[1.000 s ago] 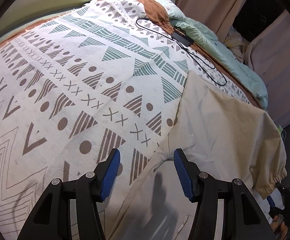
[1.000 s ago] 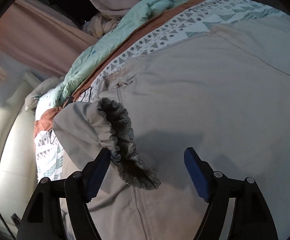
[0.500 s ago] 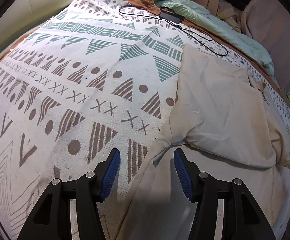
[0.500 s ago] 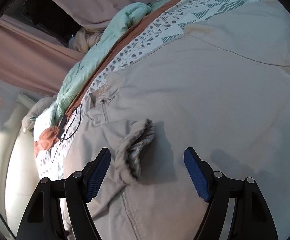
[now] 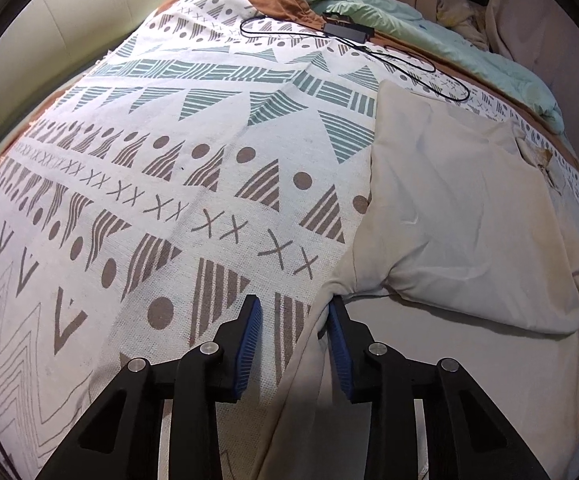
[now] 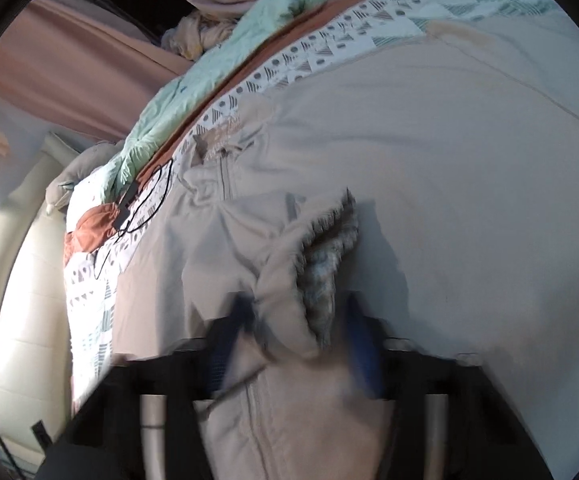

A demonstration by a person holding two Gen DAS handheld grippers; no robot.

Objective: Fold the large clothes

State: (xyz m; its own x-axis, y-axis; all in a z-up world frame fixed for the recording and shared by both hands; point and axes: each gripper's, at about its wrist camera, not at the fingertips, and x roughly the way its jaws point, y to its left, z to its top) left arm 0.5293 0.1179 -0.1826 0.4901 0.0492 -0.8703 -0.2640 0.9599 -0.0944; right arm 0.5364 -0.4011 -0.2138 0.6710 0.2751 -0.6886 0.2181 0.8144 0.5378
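Grip, left: left hand-held gripper [image 5: 291,320] has just been closing; the jacket [image 5: 469,208] edge at the armpit lies between its jaws, only the right pad touching cloth, so not yet clamped.
Grip, right: right hand-held gripper [image 6: 297,328], blurred, has just been closing around the elastic cuff [image 6: 325,256]; whether it pinches I cannot tell.
Jacket: spread on the bed's patterned blanket [image 5: 149,200], long axis running away from both grippers, sleeve folded across its front.
Beyond jacket: black cable [image 5: 409,60] and mint quilt [image 5: 469,36], clear of the fold.
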